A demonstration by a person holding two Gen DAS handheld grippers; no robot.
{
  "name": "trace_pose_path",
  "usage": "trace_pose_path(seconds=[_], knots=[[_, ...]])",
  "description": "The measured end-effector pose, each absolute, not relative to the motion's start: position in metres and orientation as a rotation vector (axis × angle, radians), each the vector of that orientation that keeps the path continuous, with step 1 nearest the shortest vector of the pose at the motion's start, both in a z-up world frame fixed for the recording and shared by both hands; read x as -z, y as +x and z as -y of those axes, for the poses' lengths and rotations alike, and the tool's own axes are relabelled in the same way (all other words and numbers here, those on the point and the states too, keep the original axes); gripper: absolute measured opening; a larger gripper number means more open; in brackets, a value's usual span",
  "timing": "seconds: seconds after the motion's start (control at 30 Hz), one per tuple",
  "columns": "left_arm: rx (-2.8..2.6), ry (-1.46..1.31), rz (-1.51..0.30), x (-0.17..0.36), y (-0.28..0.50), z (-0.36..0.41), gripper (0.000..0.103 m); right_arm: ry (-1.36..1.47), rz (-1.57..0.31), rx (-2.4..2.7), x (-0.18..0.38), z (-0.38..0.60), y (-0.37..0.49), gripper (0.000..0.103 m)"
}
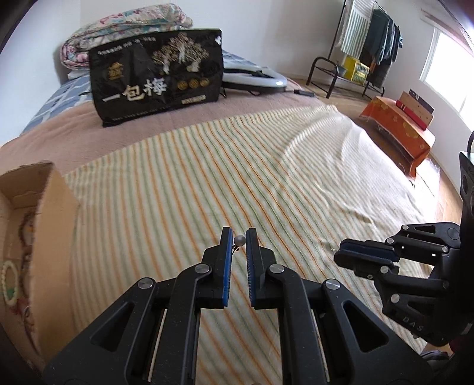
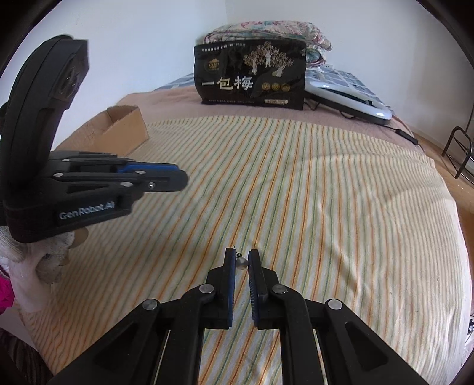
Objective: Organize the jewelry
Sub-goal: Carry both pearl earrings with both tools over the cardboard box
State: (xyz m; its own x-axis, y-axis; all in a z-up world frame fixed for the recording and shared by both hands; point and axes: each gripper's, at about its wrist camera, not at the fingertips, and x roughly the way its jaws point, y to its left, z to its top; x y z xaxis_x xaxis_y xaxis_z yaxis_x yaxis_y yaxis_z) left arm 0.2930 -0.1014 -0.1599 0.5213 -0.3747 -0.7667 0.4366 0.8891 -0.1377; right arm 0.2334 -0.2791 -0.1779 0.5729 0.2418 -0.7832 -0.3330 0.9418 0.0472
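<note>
Far on your bed stands a black bag [image 1: 157, 77] with gold trees, before a folded floral quilt [image 1: 124, 26]. A striped towel [image 1: 237, 177] covers the near part. At far right you see a clothes rack [image 1: 370, 38].

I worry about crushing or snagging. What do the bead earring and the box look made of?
The bead earring looks like a smooth, glossy pearl-like ball, real or imitation unclear, on a thin dark wire that looks like metal. The box looks like plain brown cardboard, matte, with a raw cut edge.
</note>
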Motion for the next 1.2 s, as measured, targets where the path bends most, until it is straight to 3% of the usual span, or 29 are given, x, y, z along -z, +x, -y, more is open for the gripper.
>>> trace_pose_path(seconds=[0.67,1.2], knots=[[0.414,0.043,-0.749,0.074,0.243,0.036,0.007,-0.092,-0.771,-0.327,0.094,0.247,0.210,0.006],[0.325,0.009,-0.680,0.046,0.227,-0.034,0.007,-0.122,-0.719,-0.397,0.066,0.185,0.215,0.006]])
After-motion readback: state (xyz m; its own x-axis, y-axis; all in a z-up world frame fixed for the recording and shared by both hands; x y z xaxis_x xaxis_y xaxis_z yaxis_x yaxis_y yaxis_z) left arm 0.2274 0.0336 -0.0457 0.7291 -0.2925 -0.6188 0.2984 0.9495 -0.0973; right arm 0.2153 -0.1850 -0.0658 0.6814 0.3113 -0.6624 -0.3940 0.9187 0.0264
